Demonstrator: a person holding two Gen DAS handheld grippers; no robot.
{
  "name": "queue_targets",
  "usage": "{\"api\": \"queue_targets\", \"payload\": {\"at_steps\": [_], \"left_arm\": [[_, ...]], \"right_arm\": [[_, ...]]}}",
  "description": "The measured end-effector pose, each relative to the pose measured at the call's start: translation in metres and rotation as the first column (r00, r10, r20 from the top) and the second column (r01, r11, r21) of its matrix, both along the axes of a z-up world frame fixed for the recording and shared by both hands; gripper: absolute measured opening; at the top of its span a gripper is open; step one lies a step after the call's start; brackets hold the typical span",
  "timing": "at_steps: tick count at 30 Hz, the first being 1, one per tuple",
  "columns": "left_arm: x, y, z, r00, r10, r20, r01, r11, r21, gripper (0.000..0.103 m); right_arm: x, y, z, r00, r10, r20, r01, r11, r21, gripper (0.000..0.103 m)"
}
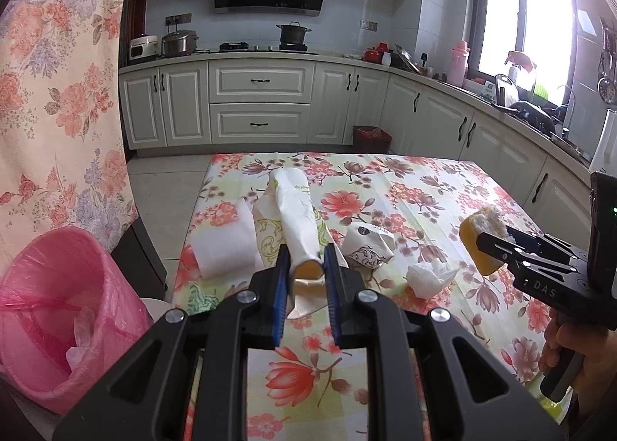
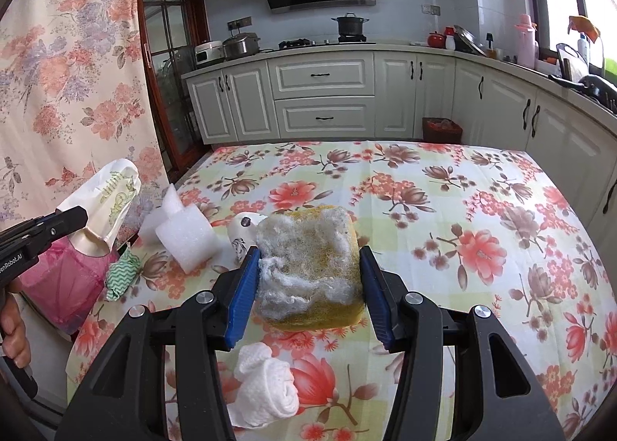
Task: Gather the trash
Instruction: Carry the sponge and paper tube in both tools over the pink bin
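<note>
My left gripper is shut on a white paper wrapper with green print, held up over the table's left side; it also shows in the right wrist view. My right gripper is shut on a worn yellow sponge with grey fluff, held above the table; it shows at the right of the left wrist view. A pink-lined trash bin stands at the table's left edge. On the floral tablecloth lie a crumpled white tissue, a white foam block and a small printed wrapper.
A green zigzag cloth scrap lies by the bin. A floral curtain hangs at the left. Kitchen cabinets and a cluttered counter run behind the table, with a dark red basket on the floor.
</note>
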State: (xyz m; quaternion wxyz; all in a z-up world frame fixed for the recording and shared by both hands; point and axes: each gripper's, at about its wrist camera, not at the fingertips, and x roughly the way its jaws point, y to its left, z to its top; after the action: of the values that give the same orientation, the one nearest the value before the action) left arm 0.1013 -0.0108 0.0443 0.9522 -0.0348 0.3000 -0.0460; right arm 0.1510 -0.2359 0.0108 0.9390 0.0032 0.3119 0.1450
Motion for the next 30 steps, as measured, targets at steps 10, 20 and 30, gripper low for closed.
{"api": "queue_targets", "payload": {"at_steps": [10,20,30], "left_arm": [[-0.023,0.053,0.020,0.992,0.117,0.047,-0.117,0.993,0.007,0.017],[-0.057,0.139,0.034,0.947,0.311,0.078,-0.313,0.950,0.007,0.017],[-0.078,0.191,0.034,0.908,0.412,0.078,-0.415,0.910,0.020,0.017]], "right_arm": [[0.005,0.043,0.019,0.996,0.079,0.030,-0.080,0.997,0.013,0.049],[0.008,0.103,0.033,0.982,0.185,0.048,-0.185,0.983,0.005,0.049],[0.010,0.176,0.040,0.952,0.303,0.040,-0.303,0.953,0.003,0.049]]}}
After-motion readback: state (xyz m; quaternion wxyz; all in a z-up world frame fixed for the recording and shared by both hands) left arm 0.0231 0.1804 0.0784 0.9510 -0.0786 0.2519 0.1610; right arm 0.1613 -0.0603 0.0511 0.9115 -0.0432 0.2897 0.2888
